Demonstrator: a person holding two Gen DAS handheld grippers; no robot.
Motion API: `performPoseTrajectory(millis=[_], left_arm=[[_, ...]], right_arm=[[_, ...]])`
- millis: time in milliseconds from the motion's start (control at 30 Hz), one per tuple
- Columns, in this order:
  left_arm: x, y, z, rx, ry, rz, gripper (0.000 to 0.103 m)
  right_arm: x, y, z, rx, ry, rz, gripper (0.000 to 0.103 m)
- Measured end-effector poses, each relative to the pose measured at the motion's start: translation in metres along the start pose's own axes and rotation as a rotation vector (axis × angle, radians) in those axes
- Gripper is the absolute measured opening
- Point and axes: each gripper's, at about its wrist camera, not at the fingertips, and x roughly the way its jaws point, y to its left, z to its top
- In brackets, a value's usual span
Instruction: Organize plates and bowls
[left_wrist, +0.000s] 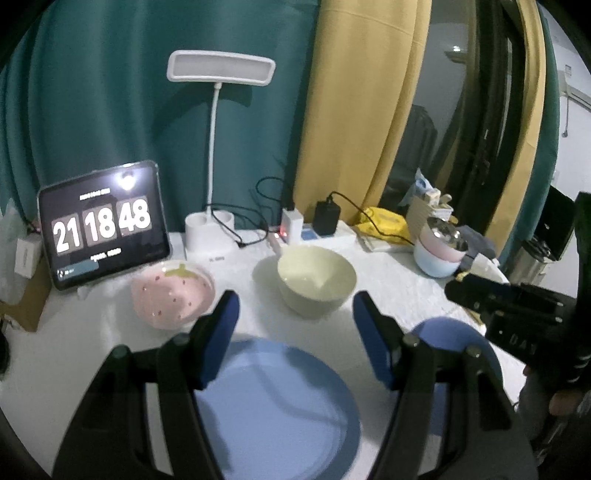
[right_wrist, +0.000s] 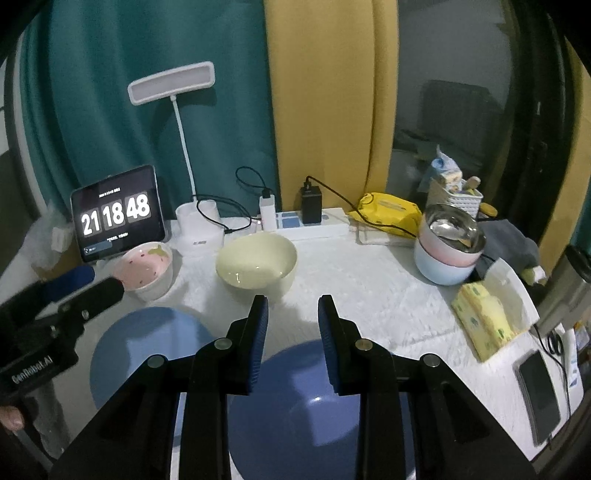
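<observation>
The left gripper (left_wrist: 295, 332) hangs over the blue plate (left_wrist: 273, 406), fingers wide and empty, tilted down toward the desk (left_wrist: 388, 288). That spread suits a plate rim or a bowl wall, so I judge it is lining up for a pick rather than carrying anything. The right gripper (right_wrist: 293, 339) hangs over the blue bowl (right_wrist: 314, 413) with fingers narrow, also holding nothing; the gap looks about right for pinching a thin rim.

From the left wrist view, the strawberry bowl (left_wrist: 173, 299) sits at eleven o'clock of the plate and the cream bowl (left_wrist: 317, 280) at one o'clock, each standing apart on the white cloth. A pink and pale blue stack of bowls (right_wrist: 448, 243) with a steel one on top stands at two o'clock from the right gripper, probably where loose bowls belong.

The tablet (right_wrist: 118, 214) and lamp (right_wrist: 199, 221) line the back edge, out of the working area.
</observation>
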Motion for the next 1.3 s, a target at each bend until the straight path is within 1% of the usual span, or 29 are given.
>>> performPoseTrajectory(millis=[167,367,700,800,967,1100,1300], left_arm=[[0.018,0.007,0.015,-0.007,0.015,0.002,0.066],[0.044,0.013,0.026,-0.018,0.047,0.002,0.065],[0.085,0.023,0.035,-0.037,0.095,0.000,0.065],[0.100,0.026,0.036,-0.054,0.105,-0.021,0.065],[0.130,0.029,0.033,-0.083,0.162,-0.034,0.065],[0.149,0.028,0.029,-0.086,0.200,-0.030,0.065],[0.180,0.026,0.018,-0.105,0.295,-0.020,0.065]], right_arm=[[0.013,0.001,0.014,0.007,0.010,0.020,0.030],[0.035,-0.001,0.030,0.021,0.032,0.024,0.030],[0.079,-0.007,0.047,0.024,0.079,0.009,0.030],[0.093,-0.007,0.050,0.024,0.097,0.010,0.030],[0.119,-0.005,0.052,0.034,0.139,0.024,0.030],[0.142,-0.005,0.052,0.055,0.183,0.036,0.030],[0.170,-0.006,0.047,0.081,0.251,0.039,0.030]])
